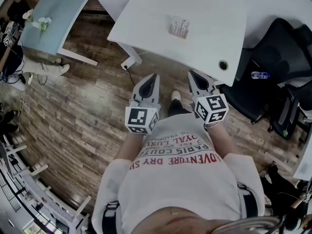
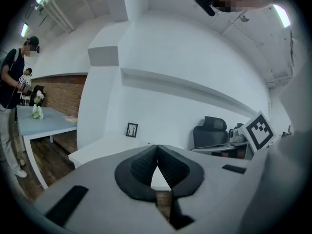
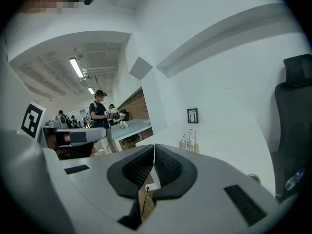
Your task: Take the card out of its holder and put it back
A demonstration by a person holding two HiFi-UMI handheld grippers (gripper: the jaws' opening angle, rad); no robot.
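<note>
Over a wood-plank floor (image 1: 73, 116), the left tongs (image 1: 154, 79) and the right tongs (image 1: 193, 76) hang side by side, both closed and empty, near the white table (image 1: 209, 4) where the card holder (image 1: 179, 27) stands well apart from them.

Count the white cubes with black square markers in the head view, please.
2. One white marker cube sits on the left gripper; the second white marker cube sits on the right gripper. None seems hidden.
</note>
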